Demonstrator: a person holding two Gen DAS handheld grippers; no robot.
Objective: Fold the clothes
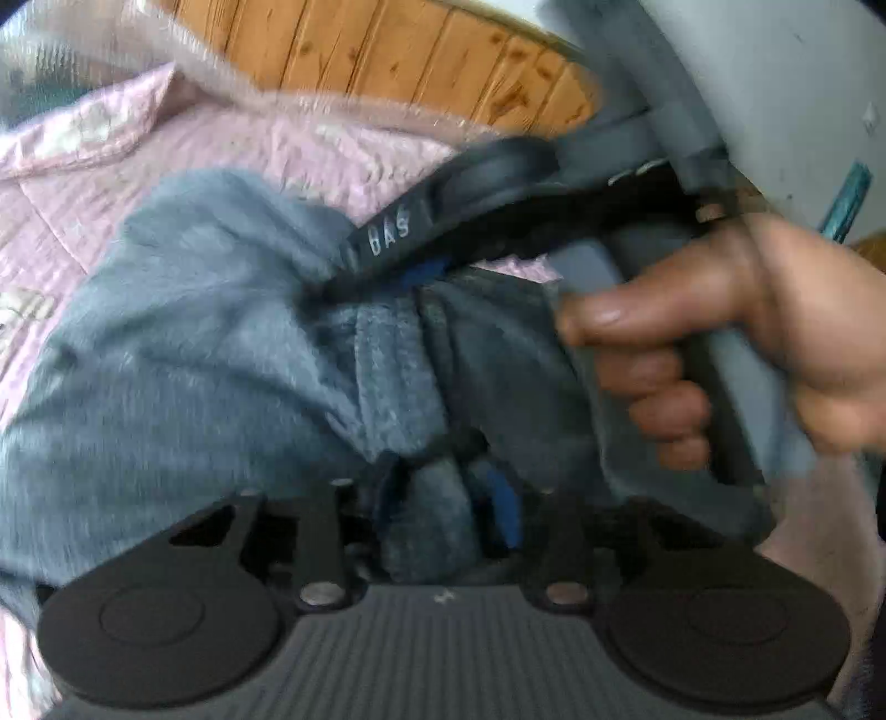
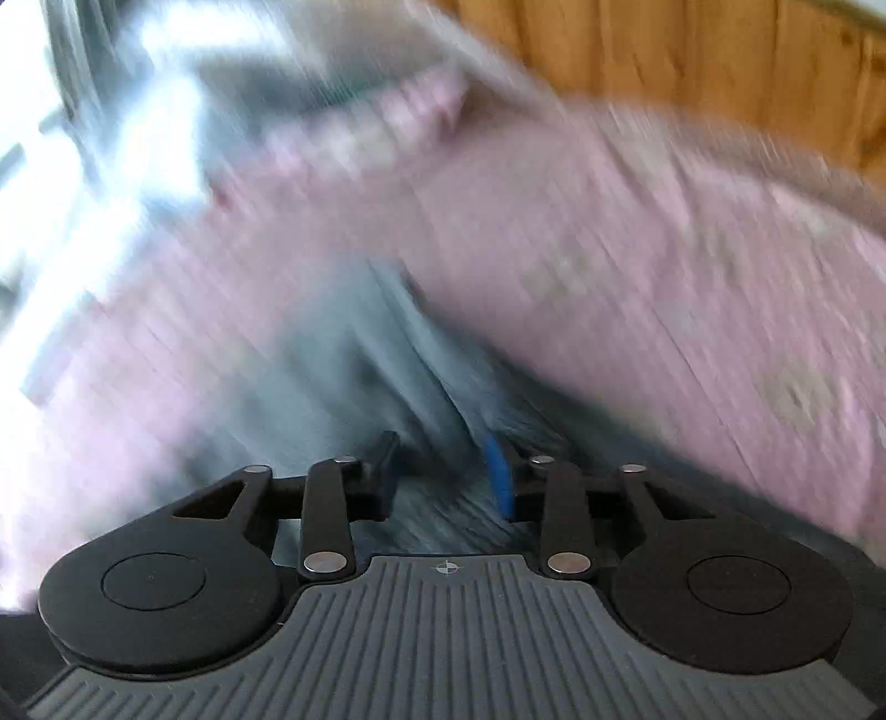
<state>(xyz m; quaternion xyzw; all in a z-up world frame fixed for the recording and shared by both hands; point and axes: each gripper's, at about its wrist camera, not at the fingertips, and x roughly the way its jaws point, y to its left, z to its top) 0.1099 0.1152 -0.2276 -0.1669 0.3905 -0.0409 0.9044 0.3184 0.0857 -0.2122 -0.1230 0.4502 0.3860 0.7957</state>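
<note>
Two grippers have hold of one grey garment (image 1: 183,354) above a pink quilted bedspread (image 1: 232,144), with a wood-panelled wall (image 1: 398,50) behind. From the left wrist view, the left gripper (image 1: 448,498) has a thick roll of the grey cloth bunched between its fingers, clenched on it close to the camera. Further ahead and to the right, the person's right hand (image 1: 720,332) squeezes the handle of the right gripper (image 1: 354,282), whose tips are pinching another fold of the same garment.

From the right wrist view, everything is smeared by motion, so the hold is harder to read. Grey fabric runs straight out from between the right gripper's (image 2: 448,482) fingers, and the blue pad (image 2: 498,476) seems pressed against it; I would say it is grasping the cloth, though the blur leaves some doubt.

Between the two holds, the cloth lies as a short, slack ridge, the bulk sagging to the left over the bedspread. Both grips sit near each other, so I judge the coming move turns on drawing them apart along that ridge to stretch an edge, then laying the garment flat on the bedspread to fold it.
</note>
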